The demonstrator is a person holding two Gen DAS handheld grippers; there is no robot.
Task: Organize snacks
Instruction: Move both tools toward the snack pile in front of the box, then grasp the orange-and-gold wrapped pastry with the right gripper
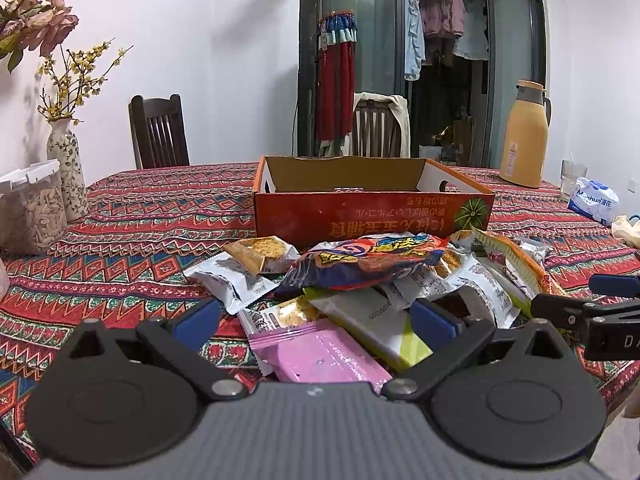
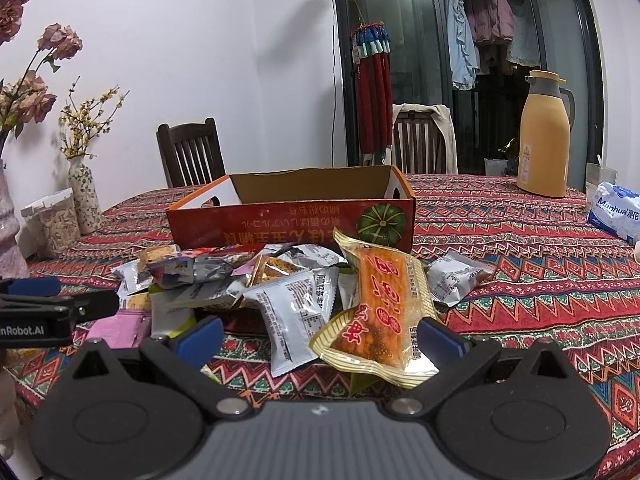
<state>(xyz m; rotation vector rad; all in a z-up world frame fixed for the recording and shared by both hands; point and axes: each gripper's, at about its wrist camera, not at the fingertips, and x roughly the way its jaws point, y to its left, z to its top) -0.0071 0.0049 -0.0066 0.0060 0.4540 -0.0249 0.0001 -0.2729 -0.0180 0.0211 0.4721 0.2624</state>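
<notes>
Both the left tool [image 1: 316, 322] and right tool [image 2: 320, 334] gape, empty, over the snack pile [image 1: 360, 280] before the orange box [image 1: 372, 212].

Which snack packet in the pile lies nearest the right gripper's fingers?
The long orange packet with red characters, lying between the open fingers of the right gripper. The white packets beside it sit further left.

A heap of snack packets [image 1: 360, 280] lies on the table [image 1: 140, 216], just before an open cardboard box [image 1: 372, 208]. Behind the box stand two chairs [image 1: 159, 132] — a flask [image 1: 524, 136] to the right, a vase [image 1: 68, 172] to the left.
</notes>
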